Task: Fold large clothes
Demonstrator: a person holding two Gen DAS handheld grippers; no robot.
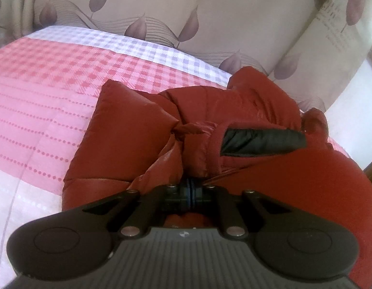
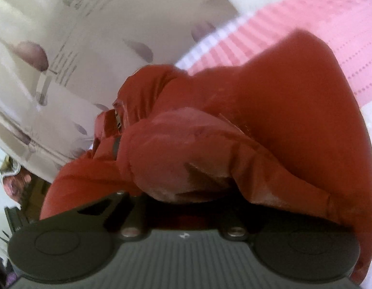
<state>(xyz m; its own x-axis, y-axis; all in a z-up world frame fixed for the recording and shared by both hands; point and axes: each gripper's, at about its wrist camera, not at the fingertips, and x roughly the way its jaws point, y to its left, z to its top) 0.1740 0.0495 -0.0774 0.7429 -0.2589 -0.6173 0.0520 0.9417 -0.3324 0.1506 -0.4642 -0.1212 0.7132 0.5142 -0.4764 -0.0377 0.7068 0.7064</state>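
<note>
Both grippers' fingers (image 1: 190,190) pinch the red jacket (image 1: 128,130).

One red padded jacket (image 1: 142,130), one pink checked bedspread (image 1: 41,101), seemingly one leaf-print curtain (image 1: 161,7)

Red puffer jacket (image 1: 128,130) (image 2: 270,101): quilted, shiny shell, black lining showing at an opening. Bunched and partly folded, lying on the pink checked bed cover (image 1: 41,91).
</note>
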